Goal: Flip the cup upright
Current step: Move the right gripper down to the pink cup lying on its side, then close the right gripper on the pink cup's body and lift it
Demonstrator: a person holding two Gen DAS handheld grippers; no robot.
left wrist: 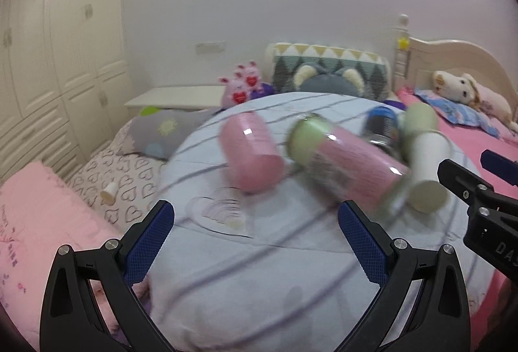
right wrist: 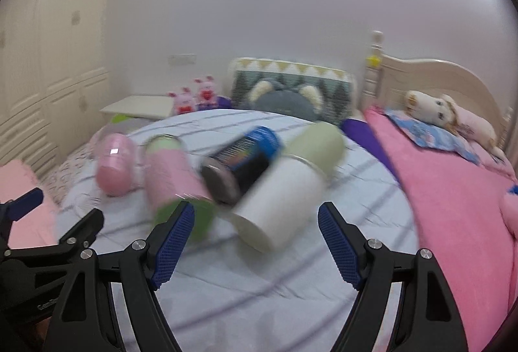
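Note:
Several cups lie on their sides on a round table with a light blue striped cloth (left wrist: 259, 271). A short pink cup (left wrist: 251, 154) (right wrist: 113, 162) lies at the left. A long pink cup with green ends (left wrist: 346, 170) (right wrist: 174, 177) lies beside it. A dark can with a blue end (left wrist: 382, 125) (right wrist: 242, 161) and a white cup with a green end (left wrist: 427, 154) (right wrist: 288, 190) lie to the right. My left gripper (left wrist: 255, 216) is open and empty, short of the cups. My right gripper (right wrist: 255, 216) is open, just in front of the white cup. Both views are blurred.
A bed with pink covers (right wrist: 453, 190) and a plush toy (right wrist: 430, 112) stands at the right. Pillows (left wrist: 327, 73) and small plush toys (left wrist: 241, 86) lie behind the table. A white wardrobe (left wrist: 48, 60) stands at the left, with a small white table (left wrist: 174, 96) by it.

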